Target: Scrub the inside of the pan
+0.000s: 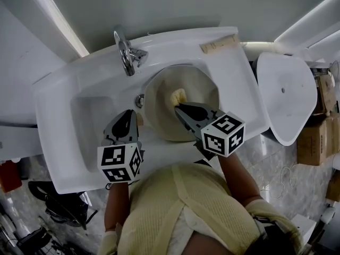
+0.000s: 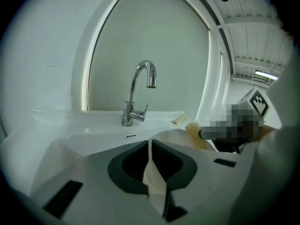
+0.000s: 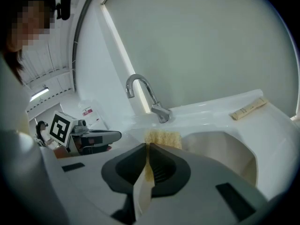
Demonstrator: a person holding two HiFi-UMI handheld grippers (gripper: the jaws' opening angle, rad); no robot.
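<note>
A cream pan (image 1: 197, 85) lies in the white sink (image 1: 90, 89). My right gripper (image 1: 179, 106) reaches into it from the near side, shut on a yellow sponge (image 1: 178, 95) that rests on the pan's inner surface. In the right gripper view the sponge (image 3: 163, 138) sticks out past the closed jaws, with the pan's inside (image 3: 220, 149) just to the right. My left gripper (image 1: 130, 115) sits at the pan's left rim, jaws closed on a pale strip that looks like the pan's handle (image 1: 139, 120). The left gripper view shows that strip (image 2: 151, 172) pinched between the jaws.
A chrome faucet (image 1: 126, 54) stands at the back of the sink, left of the pan. A beige wrapped packet (image 1: 219, 43) lies on the sink's back ledge. A white oval basin (image 1: 284, 94) stands to the right, with cardboard boxes (image 1: 313, 137) on the floor beyond.
</note>
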